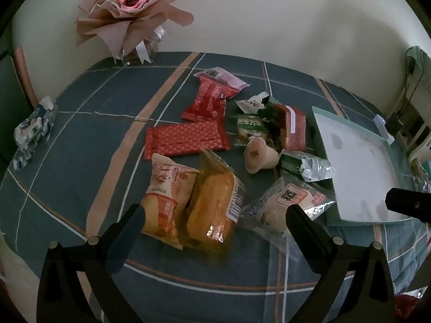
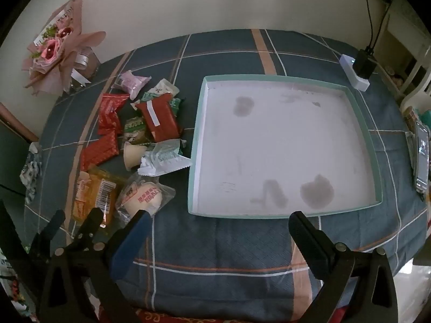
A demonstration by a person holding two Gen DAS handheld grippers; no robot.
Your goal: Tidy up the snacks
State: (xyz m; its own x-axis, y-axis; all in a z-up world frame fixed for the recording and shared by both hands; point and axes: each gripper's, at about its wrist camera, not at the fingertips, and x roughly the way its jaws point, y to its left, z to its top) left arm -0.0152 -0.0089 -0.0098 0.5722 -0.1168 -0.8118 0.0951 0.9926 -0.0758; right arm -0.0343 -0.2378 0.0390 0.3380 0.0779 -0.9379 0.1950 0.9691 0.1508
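- Pink paper-wrapped bouquet with rose-like flowers [image 2: 54, 51], white ribbon, standing against the cream wall [image 2: 242, 0] at 10 o'clock of the table.
- Blue plaid tablecloth with orange and white stripes [image 2: 215, 242] covering the whole tabletop.
- Crumpled blue-and-white patterned soft pack [image 1: 35, 132] at the table's 9 o'clock edge, well apart from the bouquet.
- White power strip [image 2: 353, 76] at 2 o'clock, black plug-in adapter [image 2: 363, 63] on it, black cable running up the wall.
- Dark phone, screen lit [image 2: 422, 158], at the 3 o'clock edge.

The green packets [image 2: 150, 99] lie half hidden under the red pouch [image 2: 159, 117].
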